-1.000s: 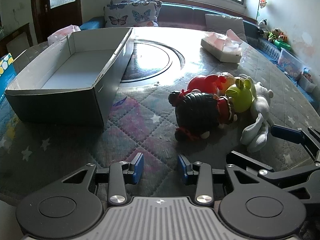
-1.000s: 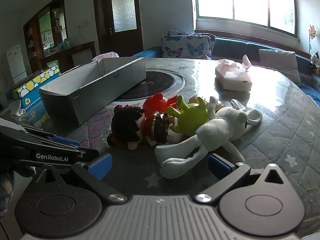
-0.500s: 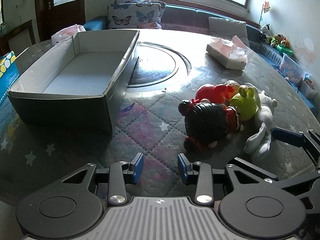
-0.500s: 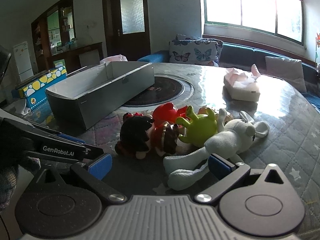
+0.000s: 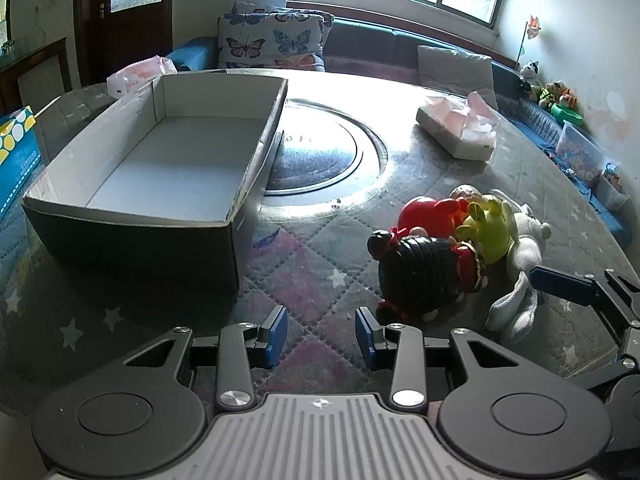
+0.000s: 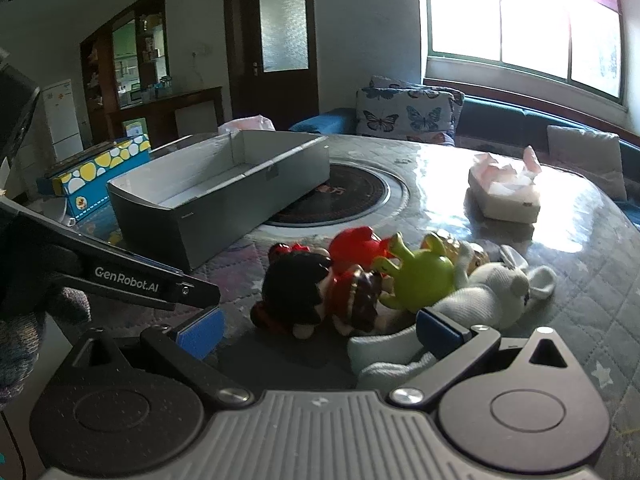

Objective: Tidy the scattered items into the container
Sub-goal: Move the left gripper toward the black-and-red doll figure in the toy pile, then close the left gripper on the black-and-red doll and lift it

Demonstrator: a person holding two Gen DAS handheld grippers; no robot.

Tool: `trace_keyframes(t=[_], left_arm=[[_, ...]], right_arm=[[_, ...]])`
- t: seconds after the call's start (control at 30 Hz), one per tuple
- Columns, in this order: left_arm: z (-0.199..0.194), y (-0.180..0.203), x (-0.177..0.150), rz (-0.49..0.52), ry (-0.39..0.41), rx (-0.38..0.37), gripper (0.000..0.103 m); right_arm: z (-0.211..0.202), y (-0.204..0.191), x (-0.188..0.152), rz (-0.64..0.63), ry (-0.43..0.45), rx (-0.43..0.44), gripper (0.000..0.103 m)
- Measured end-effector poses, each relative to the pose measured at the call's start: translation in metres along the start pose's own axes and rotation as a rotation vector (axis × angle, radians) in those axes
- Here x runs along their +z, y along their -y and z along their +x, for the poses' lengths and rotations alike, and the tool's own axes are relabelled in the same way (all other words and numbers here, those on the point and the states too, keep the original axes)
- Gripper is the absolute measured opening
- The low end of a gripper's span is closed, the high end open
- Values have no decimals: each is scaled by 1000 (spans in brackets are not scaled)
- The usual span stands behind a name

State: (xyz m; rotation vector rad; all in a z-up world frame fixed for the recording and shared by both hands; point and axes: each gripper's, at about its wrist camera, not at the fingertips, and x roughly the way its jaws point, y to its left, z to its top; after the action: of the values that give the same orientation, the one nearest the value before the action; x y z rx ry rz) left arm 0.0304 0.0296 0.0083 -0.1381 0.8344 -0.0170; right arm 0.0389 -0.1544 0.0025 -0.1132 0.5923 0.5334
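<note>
Toys lie bunched on the quilted surface point(image 5: 312, 264): black-haired doll point(image 5: 420, 276), red figure point(image 5: 426, 212), green plush point(image 5: 486, 232), white plush rabbit point(image 5: 520, 272), all touching. Box container point(image 5: 132, 236) stands well apart to their left, nothing visible in it.

Step in hand, as judged: first pick, approach only; nothing lifted.

Left hand-held gripper point(image 5: 322, 336): jaws apart, nothing between them, near the doll. Right hand-held gripper point(image 6: 320, 332): jaws wide, empty; one pad just beside a rabbit leg.

Next move needs one toy singled out, jaws straddling it, then closing.
</note>
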Motion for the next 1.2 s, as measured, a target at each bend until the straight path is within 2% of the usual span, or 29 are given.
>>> trace_keyframes(t=[0.2,0.43,0.53,0.87,1.07,1.2], left_arm=[[-4,-2,6,-5,13,-21,40],[-3,1,12,-10,8,-91,40],[-2,5,15,4,9,-117,40],[9,14,26,13,-30,-264,40],[21,7,32,-49,-78,-346,40],[27,0,35,-87,-94,-370,40]], right_arm=[[8,-6,5,-28,-5,7,103],[20,-10,8,-53,-18,14,102],[26,-11,8,-59,-32,13,99],[40,-9,6,-60,-64,9,99],[45,-9,7,-65,-68,6,97],[48,-9,9,-67,-72,-4,97]])
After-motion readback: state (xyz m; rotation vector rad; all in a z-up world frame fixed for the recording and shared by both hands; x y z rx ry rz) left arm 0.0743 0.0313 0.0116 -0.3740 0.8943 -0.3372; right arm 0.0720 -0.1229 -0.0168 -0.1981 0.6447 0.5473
